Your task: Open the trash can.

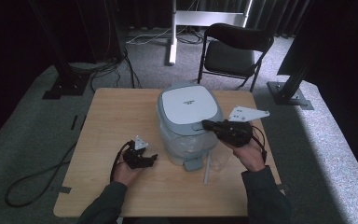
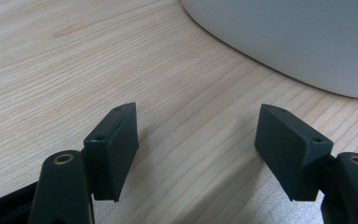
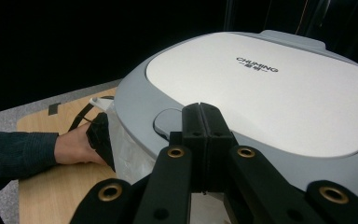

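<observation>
Both grippers are at work around a grey lidded bin (image 1: 189,122) standing near the middle of the wooden table (image 1: 107,116). At the person's left, the left gripper (image 1: 150,159) rests low on the tabletop just beside the bin's base, its jaws spread wide with nothing between them; in the left gripper view its own jaws frame bare wood grain, with the bin's (image 2: 307,42) curved pale wall rising just ahead. At the bin's right side, the right gripper (image 1: 206,124) is held up at lid height, its jaws pressed flat together with nothing between them, their tips at a small rounded button (image 3: 168,122) on the front edge of the lid. The right gripper view looks across the white lid panel (image 3: 270,93), which bears a dark printed brand mark, and past the bin to the left hand (image 3: 77,145) lying on the table. A clear plastic liner (image 1: 182,147) hangs out beneath the lid. Beyond the table stands a black folding chair (image 1: 233,49) on grey carpet.
</observation>
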The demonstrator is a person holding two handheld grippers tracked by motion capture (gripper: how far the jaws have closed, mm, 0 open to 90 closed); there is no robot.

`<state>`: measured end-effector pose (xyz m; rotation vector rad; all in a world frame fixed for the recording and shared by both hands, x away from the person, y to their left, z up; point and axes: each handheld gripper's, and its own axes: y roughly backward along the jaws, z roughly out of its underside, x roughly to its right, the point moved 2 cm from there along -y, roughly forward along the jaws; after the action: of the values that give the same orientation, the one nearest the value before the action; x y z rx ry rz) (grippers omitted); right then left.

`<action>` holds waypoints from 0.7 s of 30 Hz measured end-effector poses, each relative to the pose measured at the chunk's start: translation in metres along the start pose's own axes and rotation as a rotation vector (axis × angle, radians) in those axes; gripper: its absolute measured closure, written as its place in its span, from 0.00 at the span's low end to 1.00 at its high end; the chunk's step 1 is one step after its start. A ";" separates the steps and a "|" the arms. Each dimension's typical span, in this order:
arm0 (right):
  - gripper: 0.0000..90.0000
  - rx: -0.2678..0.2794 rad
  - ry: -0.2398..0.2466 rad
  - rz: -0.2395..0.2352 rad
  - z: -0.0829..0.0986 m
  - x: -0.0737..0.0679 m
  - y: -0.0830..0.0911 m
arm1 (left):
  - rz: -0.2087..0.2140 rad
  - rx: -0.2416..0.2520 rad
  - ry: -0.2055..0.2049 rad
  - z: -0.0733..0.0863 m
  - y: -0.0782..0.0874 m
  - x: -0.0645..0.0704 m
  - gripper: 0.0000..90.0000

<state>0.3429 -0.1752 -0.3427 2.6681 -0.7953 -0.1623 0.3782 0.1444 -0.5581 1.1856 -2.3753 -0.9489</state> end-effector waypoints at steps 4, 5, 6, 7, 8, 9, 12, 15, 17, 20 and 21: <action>1.00 0.001 -0.006 -0.009 0.000 0.001 0.000 | 0.000 0.000 0.001 0.000 0.000 0.000 0.34; 1.00 -0.001 -0.010 -0.010 0.001 0.002 0.000 | -0.001 0.000 0.001 0.000 0.000 0.000 0.34; 1.00 -0.001 -0.011 -0.010 0.001 0.002 0.000 | -0.001 0.000 0.001 0.000 0.000 0.000 0.34; 1.00 0.002 -0.014 -0.009 0.001 0.002 0.000 | -0.001 0.002 0.003 0.000 0.000 0.000 0.34; 1.00 0.002 -0.014 -0.009 0.001 0.002 0.000 | -0.001 0.002 0.003 0.000 0.000 0.000 0.34; 1.00 0.004 -0.019 -0.012 0.002 0.003 0.000 | -0.001 0.002 0.003 0.000 0.000 0.000 0.34; 1.00 0.003 -0.025 -0.012 0.002 0.003 0.000 | -0.002 0.002 0.003 0.000 0.000 0.000 0.34; 1.00 -0.004 -0.025 -0.014 0.002 0.003 0.000 | -0.002 0.003 0.003 0.000 0.000 0.000 0.34; 1.00 -0.009 -0.027 -0.016 0.001 0.003 0.000 | -0.002 0.003 0.003 0.000 0.000 0.000 0.34; 1.00 -0.011 -0.029 -0.019 0.001 0.003 0.000 | -0.002 0.002 0.003 0.000 0.000 0.000 0.34; 1.00 -0.012 -0.028 -0.019 0.001 0.003 0.000 | -0.002 0.001 0.003 0.000 0.000 0.000 0.34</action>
<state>0.3453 -0.1773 -0.3439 2.6684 -0.7754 -0.2093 0.3780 0.1442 -0.5581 1.1895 -2.3732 -0.9459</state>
